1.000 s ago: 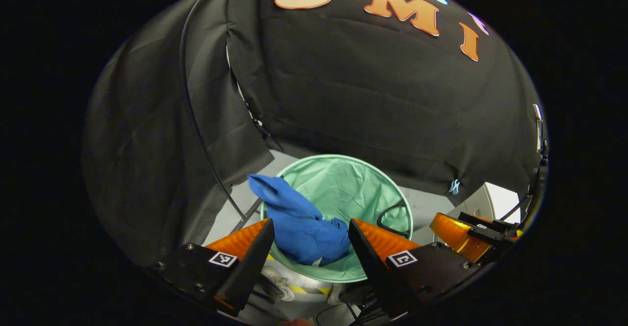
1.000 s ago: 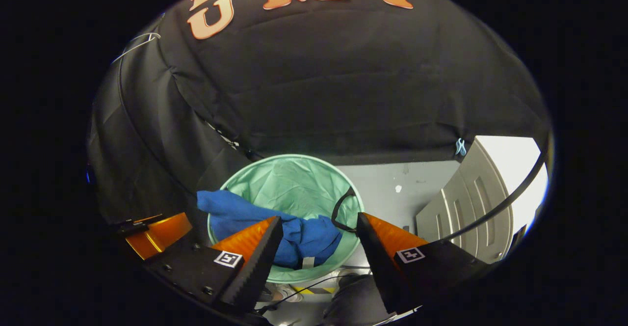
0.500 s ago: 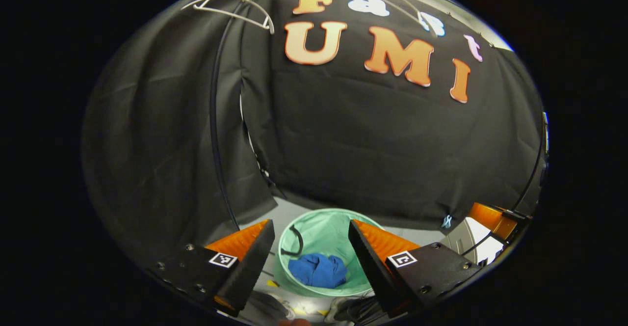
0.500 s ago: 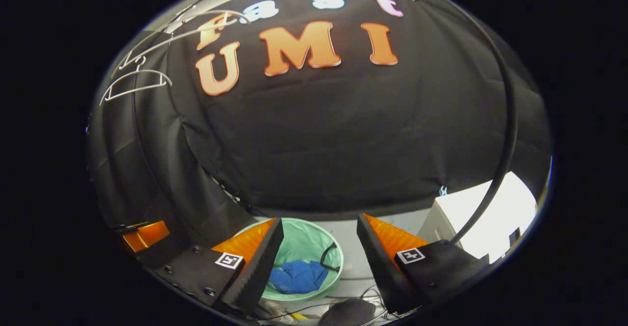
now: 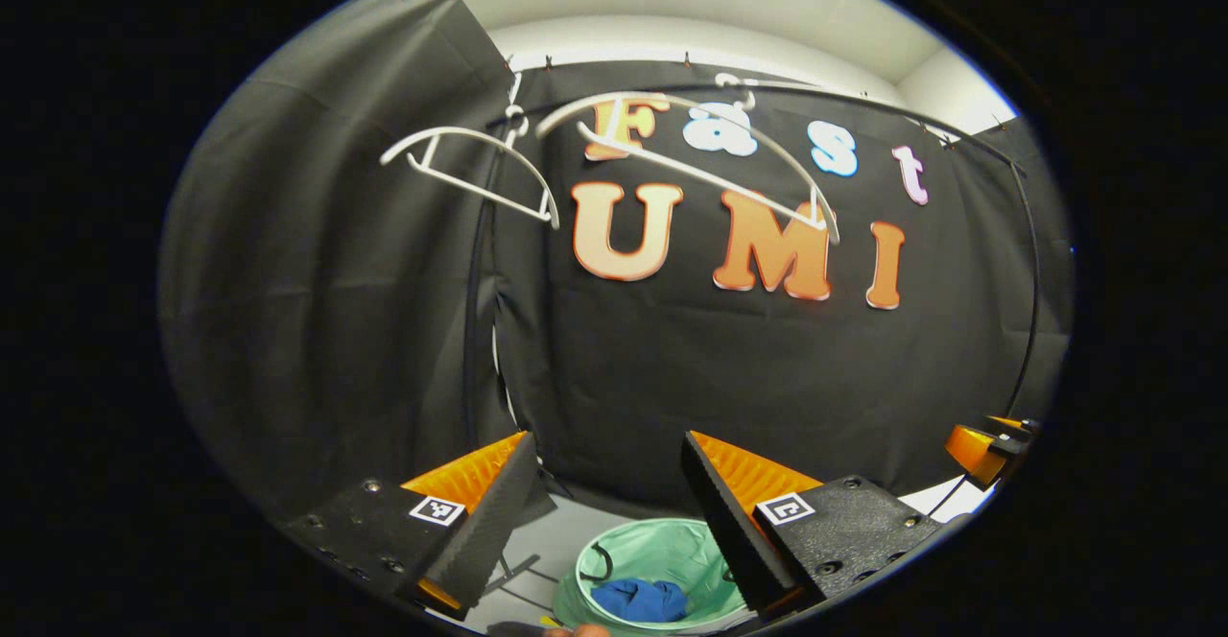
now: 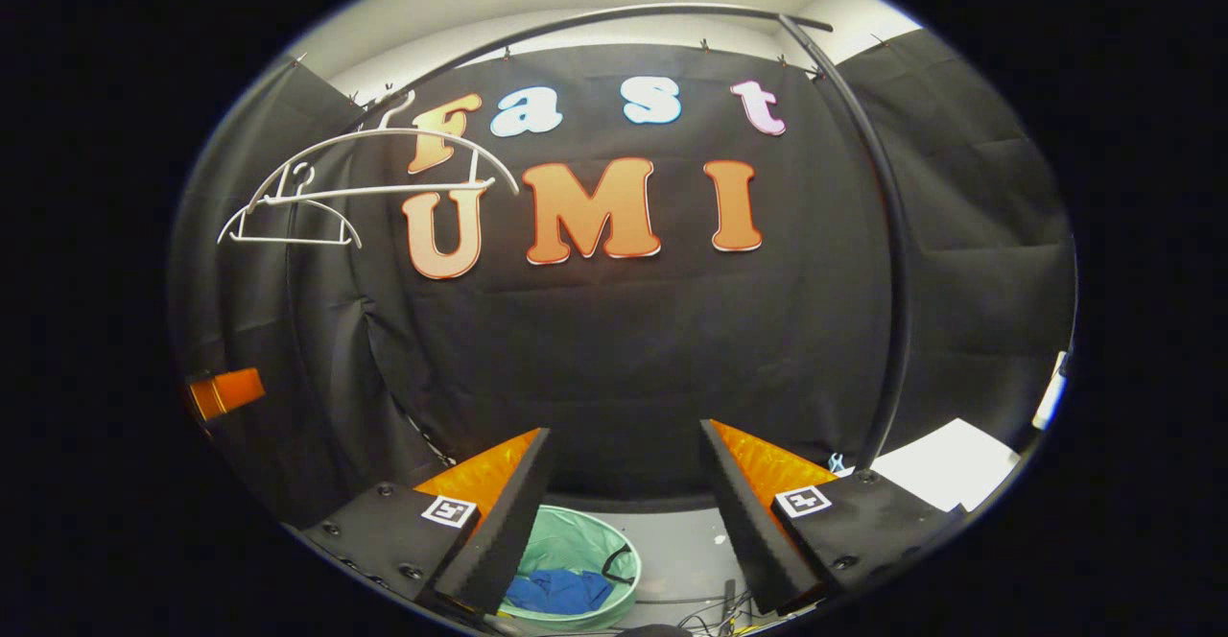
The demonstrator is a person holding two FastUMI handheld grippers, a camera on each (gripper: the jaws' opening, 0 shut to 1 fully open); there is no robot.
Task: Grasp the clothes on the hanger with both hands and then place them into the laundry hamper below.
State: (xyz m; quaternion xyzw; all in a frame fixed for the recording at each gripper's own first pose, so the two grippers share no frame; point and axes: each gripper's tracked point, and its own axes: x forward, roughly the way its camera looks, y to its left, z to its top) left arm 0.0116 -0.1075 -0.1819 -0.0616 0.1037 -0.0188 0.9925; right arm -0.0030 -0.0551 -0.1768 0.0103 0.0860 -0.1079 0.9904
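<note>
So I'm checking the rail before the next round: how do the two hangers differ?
In the left gripper view, the near hanger looks larger and hangs in front of the back wall, while the far hanger looks smaller and sits further left, by the wall's corner. The near one's bar slopes down to the right more steeply. Both are white, bare of clothes and hang from the same rail; the blue garment lies in the hamper.
</note>
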